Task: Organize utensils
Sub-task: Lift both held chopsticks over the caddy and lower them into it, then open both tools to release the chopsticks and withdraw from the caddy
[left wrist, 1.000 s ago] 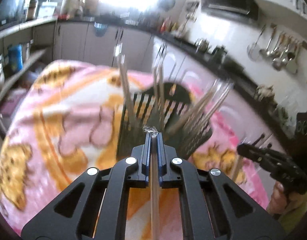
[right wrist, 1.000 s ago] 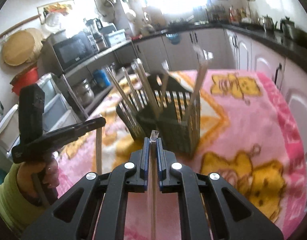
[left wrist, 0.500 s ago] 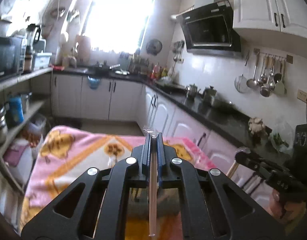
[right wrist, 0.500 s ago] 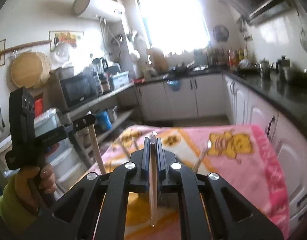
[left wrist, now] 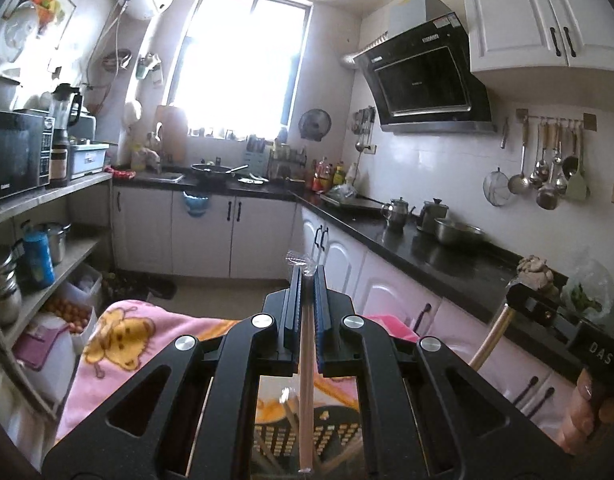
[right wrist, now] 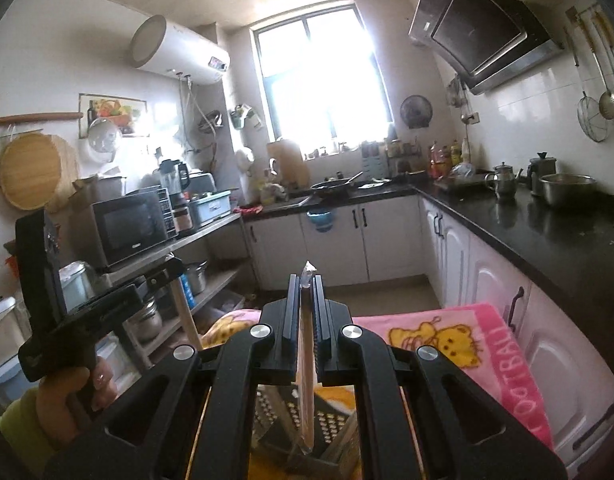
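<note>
My left gripper (left wrist: 305,276) is shut on a wrapped pair of chopsticks (left wrist: 306,380) that hangs down between its jaws. Below it stands the black slotted utensil holder (left wrist: 331,436) with several chopsticks in it, on the pink blanket (left wrist: 119,344). My right gripper (right wrist: 307,280) is shut on another wrapped pair of chopsticks (right wrist: 305,392), held above the same holder (right wrist: 327,424). The right gripper shows at the right of the left wrist view (left wrist: 507,292). The left gripper shows at the left of the right wrist view (right wrist: 171,270).
A black counter (left wrist: 427,252) with kettles and a steel bowl runs along the right wall. Open shelves (left wrist: 39,256) with a microwave and pots stand at the left. White cabinets (left wrist: 203,236) and a bright window lie ahead.
Both grippers have tilted up and risen with their chopsticks. The holder, in the middle of both views a second ago, now sits at the bottom edge under the jaws.
</note>
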Demonstrator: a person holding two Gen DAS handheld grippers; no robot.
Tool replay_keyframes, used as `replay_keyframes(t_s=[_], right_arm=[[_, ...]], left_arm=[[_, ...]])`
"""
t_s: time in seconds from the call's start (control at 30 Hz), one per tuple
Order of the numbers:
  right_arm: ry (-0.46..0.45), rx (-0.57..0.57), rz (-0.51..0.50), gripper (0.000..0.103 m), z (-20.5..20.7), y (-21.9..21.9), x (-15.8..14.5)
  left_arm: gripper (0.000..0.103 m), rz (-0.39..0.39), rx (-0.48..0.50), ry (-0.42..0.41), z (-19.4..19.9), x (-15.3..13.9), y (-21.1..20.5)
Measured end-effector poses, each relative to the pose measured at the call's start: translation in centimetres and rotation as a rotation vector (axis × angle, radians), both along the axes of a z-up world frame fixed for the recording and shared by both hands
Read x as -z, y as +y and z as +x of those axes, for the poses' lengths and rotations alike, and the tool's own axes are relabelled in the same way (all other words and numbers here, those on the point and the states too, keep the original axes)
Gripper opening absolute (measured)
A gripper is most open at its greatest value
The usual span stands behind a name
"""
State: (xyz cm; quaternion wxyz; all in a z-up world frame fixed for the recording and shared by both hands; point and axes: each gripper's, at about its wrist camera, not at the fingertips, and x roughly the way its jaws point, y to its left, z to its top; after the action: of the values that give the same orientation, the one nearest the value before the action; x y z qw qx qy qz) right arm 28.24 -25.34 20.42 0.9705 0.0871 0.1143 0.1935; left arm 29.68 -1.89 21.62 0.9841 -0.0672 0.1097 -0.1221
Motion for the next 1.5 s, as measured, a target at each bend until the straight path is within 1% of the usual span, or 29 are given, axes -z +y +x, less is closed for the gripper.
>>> replay_keyframes(t_s=[0.13, 0.27, 0.5, 0.67, 1.0, 1.27, 1.5], right_arm=[[-0.005, 0.035, -0.007, 0.006, 0.9, -0.2, 0.8], [-0.007, 0.061, -0.011, 0.006, 1.9, -0.2, 1.7], [0.014, 0.071, -0.001, 0.006, 3.4, 0.4, 3.3], [0.019, 0.076, -0.008, 0.006, 4.2, 1.2, 4.4], [0.059, 0.074, 0.040, 0.006, 5.5, 1.8, 7.9], [0.072, 0.057, 0.054, 0.006, 5.9, 2.5, 9.8], [0.108, 0.054, 0.047, 0.006, 6.1, 3.0, 11.6]], left_arm=[[0.001, -0.015, -0.015, 0.008, 1.2, 1.1, 0.3], [0.001, -0.009, -0.038, 0.000, 1.8, 2.4, 0.3], [0.001, -0.014, -0.062, 0.006, 2.8, 5.1, 0.6], [0.001, -0.024, -0.056, 0.011, 3.2, 6.6, 0.6], [0.001, -0.040, -0.033, 0.029, 3.4, 9.3, 0.7], [0.001, -0.034, -0.018, 0.069, 3.7, 11.3, 0.4], [0.001, -0.021, -0.014, 0.089, 3.7, 12.4, 0.5]])
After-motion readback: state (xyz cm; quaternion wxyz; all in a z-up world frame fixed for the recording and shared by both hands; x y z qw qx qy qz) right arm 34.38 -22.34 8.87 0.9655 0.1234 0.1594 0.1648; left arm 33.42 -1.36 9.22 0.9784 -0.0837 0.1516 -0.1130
